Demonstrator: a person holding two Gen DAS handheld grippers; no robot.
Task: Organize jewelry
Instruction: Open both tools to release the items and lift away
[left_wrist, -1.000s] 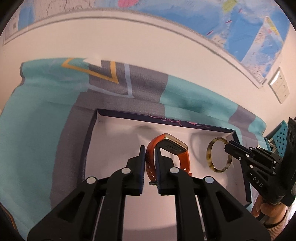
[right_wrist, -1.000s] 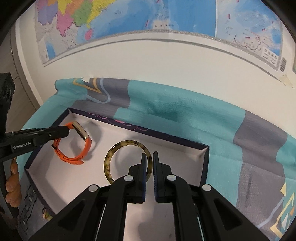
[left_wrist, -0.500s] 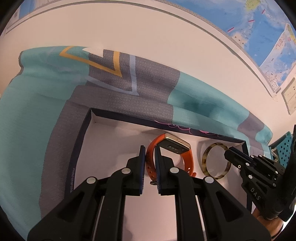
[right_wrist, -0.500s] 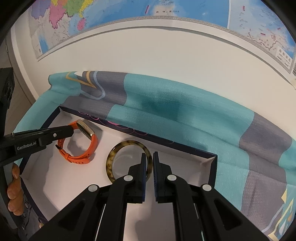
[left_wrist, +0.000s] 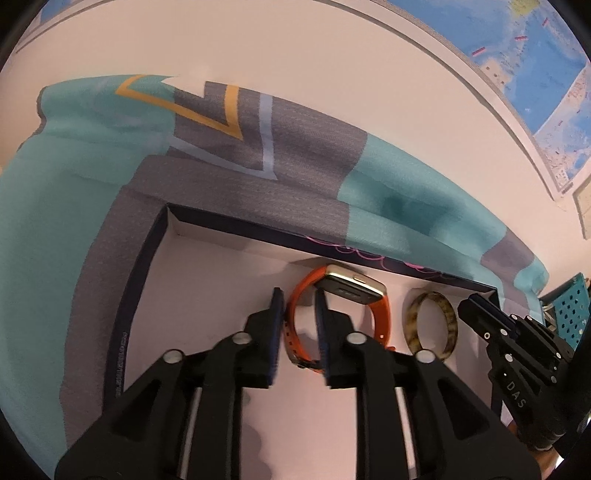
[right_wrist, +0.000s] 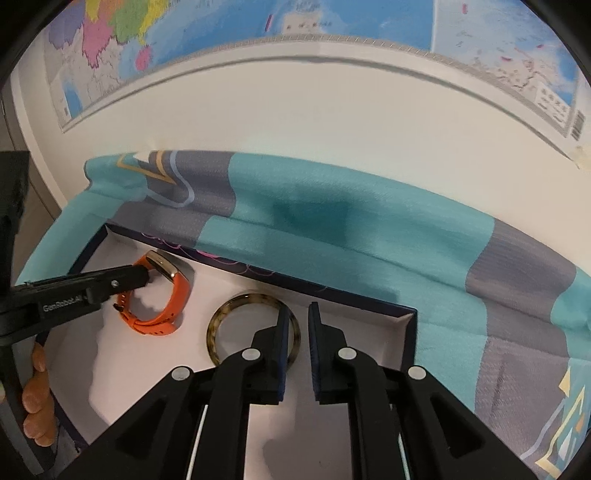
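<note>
An orange-strapped watch (left_wrist: 384, 314) with a gold case lies in the white-lined box (left_wrist: 147, 266), and a tortoiseshell bangle (left_wrist: 448, 328) lies to its right. My left gripper (left_wrist: 299, 314) straddles the watch strap; its jaws are opening and a gap shows beside the strap. In the right wrist view the watch (right_wrist: 173, 306) sits left of the bangle (right_wrist: 236, 302). My right gripper (right_wrist: 298, 325) stands over the bangle's right rim, jaws opening, with the rim in the gap. The left gripper (right_wrist: 144, 277) reaches in from the left. The right gripper (left_wrist: 469, 306) enters from the right.
The box (right_wrist: 351, 299) rests on a teal and grey cloth (right_wrist: 332, 229) against a white wall with a map (right_wrist: 332, 18). A teal perforated basket (left_wrist: 569, 310) stands at the far right. A person's fingers (right_wrist: 37, 406) curl by the box's left edge.
Both pairs of jaws were shut on the strap and the bangle rim; now each has parted a little. The left gripper has moved closer to the box floor.
</note>
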